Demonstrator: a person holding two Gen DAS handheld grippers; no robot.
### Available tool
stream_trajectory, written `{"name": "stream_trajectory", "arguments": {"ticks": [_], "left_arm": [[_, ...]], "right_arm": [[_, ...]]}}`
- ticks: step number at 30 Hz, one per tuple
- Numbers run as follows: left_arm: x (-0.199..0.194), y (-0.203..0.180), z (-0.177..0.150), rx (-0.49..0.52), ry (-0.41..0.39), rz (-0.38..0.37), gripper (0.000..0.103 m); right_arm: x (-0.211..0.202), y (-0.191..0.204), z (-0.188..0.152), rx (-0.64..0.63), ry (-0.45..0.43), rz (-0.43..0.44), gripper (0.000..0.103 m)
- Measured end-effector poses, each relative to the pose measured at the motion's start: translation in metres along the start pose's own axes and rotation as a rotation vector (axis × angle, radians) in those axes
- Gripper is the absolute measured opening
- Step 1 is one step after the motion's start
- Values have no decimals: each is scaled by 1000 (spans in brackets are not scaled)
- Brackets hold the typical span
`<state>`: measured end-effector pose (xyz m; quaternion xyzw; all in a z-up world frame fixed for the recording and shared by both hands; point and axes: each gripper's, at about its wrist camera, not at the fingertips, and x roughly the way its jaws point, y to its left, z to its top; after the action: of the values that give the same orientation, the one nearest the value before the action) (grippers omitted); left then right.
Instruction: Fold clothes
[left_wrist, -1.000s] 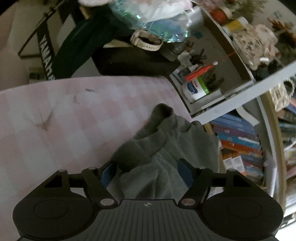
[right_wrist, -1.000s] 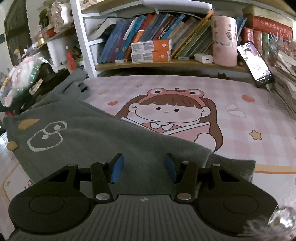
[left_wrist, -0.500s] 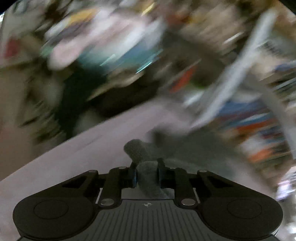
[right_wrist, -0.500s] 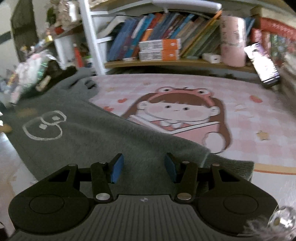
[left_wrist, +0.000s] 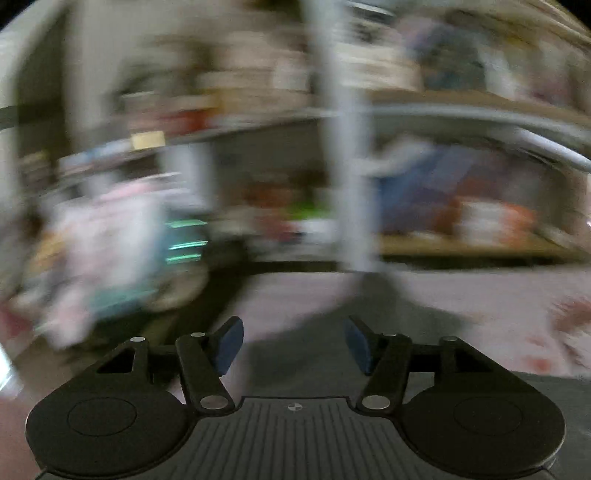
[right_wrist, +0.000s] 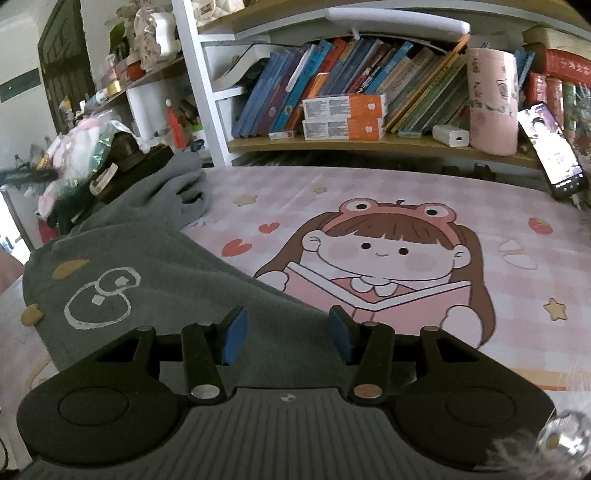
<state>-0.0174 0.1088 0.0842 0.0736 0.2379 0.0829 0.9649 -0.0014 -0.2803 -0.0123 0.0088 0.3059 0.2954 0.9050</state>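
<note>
Right tongs (right_wrist: 287, 334) are standing apart, blue pads (right_wrist: 232, 336) wide of each other, nothing gripped, hovering low over the near edge of the grey sweater (right_wrist: 155, 266). Left tongs (left_wrist: 291, 345) are likewise standing apart with nothing between them; the left wrist view is heavily smeared, so little beyond the tongs is readable there, only a grey patch of sweater (left_wrist: 306, 354) lying under and ahead of the pads on a pinkish surface. In the right wrist view the sweater is lying spread across the left part of the worktop (right_wrist: 524, 280), which is wearing a pink checked cover printed with a cartoon girl (right_wrist: 384, 258) reading a book. The sweater is showing a white outline drawing (right_wrist: 99, 299) and small tan patches on its upper face. One sleeve (right_wrist: 181, 188) is trailing away toward the far left corner, bunching beside a dark bag and a heap of clutter (right_wrist: 81, 158). The sweater's right edge is running diagonally, just overlapping the cartoon's left side. Behind the worktop a shelf of leaning books (right_wrist: 332, 81) is sitting, with two orange-and-white boxes (right_wrist: 343, 116) stacked in front, a pink cup (right_wrist: 491, 103) to the right, and a phone (right_wrist: 554, 147) propped up at the far right.
</note>
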Motion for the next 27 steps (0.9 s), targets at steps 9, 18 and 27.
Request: {"name": "stream_trajectory", "arguments": {"ticks": [9,18,27], "left_arm": [[98,-142,6,305,148,-147,34],[150,-160,-4,338,281,-61,34],[150,-117,16,14,207,-182,8]], "right_arm": [[6,1,-12,-22,6,13,48],[4,-2,-14,-2,-2,47,49],[3,-3,-14,15,-6,66,49]]}}
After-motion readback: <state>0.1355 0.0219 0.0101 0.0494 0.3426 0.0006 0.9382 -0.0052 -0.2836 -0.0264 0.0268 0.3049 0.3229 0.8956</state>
